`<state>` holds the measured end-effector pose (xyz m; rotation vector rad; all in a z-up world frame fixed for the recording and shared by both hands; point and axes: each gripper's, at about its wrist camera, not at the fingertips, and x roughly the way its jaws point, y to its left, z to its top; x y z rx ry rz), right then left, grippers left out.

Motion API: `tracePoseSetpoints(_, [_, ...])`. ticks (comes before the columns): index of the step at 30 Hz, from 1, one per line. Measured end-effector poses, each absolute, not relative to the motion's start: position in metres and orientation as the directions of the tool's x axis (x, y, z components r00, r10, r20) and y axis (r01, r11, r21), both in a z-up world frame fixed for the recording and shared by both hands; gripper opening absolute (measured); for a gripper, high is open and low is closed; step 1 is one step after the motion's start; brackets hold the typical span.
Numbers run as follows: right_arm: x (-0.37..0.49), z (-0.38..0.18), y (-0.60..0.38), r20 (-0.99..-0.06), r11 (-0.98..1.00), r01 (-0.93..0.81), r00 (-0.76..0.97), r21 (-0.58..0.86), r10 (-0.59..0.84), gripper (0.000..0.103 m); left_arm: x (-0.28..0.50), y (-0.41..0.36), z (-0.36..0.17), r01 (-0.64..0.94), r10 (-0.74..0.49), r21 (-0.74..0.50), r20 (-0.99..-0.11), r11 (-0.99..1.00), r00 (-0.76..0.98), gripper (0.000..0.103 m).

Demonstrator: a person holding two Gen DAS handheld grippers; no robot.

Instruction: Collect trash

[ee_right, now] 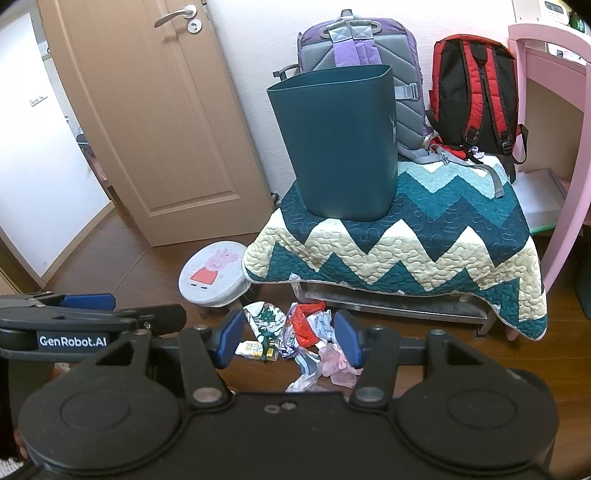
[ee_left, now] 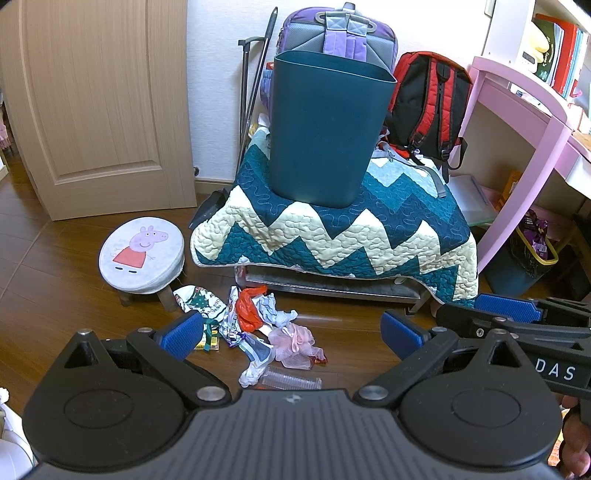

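A pile of trash (ee_left: 258, 328) lies on the wooden floor in front of the quilt-covered bench: a red bag (ee_left: 248, 306), crumpled wrappers, a pink mesh piece (ee_left: 293, 341), a clear plastic tray (ee_left: 290, 380). The pile also shows in the right wrist view (ee_right: 299, 332). A dark teal bin (ee_left: 325, 125) stands upright on the bench (ee_right: 343, 144). My left gripper (ee_left: 291, 332) is open above the pile and holds nothing. My right gripper (ee_right: 290, 338) is open, empty, above the pile, and also shows in the left wrist view (ee_left: 509, 310).
A Peppa Pig stool (ee_left: 142, 254) stands left of the pile. A zigzag quilt (ee_left: 369, 229) covers the bench. A purple backpack (ee_left: 340, 33) and a red backpack (ee_left: 430, 99) lean on the wall. A door (ee_left: 96, 96) is left, a pink desk (ee_left: 524, 122) right.
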<state>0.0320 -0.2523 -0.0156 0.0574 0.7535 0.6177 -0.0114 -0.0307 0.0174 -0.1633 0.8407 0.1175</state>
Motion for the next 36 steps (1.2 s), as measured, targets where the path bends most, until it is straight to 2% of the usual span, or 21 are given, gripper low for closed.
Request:
tracePoseSetpoints(16, [0.033, -0.016, -0.246, -0.631, 0.819, -0.514, 0.552, 0.256, 0.544, 0.055, -0.011, -0.03, 0.017, -0.17, 0.037, -0.101, -0.75, 0.98, 0.66, 0.103])
tracePoseSetpoints(23, [0.062, -0.026, -0.239, -0.629, 0.777, -0.582, 0.517, 0.24, 0.581, 0.055, 0.01, -0.014, 0.005, -0.185, 0.021, -0.136, -0.751, 0.973, 0.66, 0.103])
tracePoseSetpoints(26, [0.087, -0.041, -0.232, -0.624, 0.763, -0.616, 0.521, 0.197, 0.582, 0.055, 0.03, 0.004, -0.006, -0.216, 0.052, -0.127, -0.742, 0.968, 0.668, 0.103])
tracePoseSetpoints(31, [0.141, -0.083, -0.216, -0.677, 0.739, -0.65, 0.465, 0.175, 0.57, 0.055, 0.081, 0.046, -0.038, -0.257, 0.097, -0.09, -0.77, 0.962, 0.631, 0.103])
tracePoseSetpoints(36, [0.194, -0.138, -0.193, -0.737, 0.718, -0.669, 0.386, 0.19, 0.555, 0.054, 0.137, 0.101, -0.09, -0.267, 0.065, -0.105, -0.829, 0.958, 0.555, 0.103])
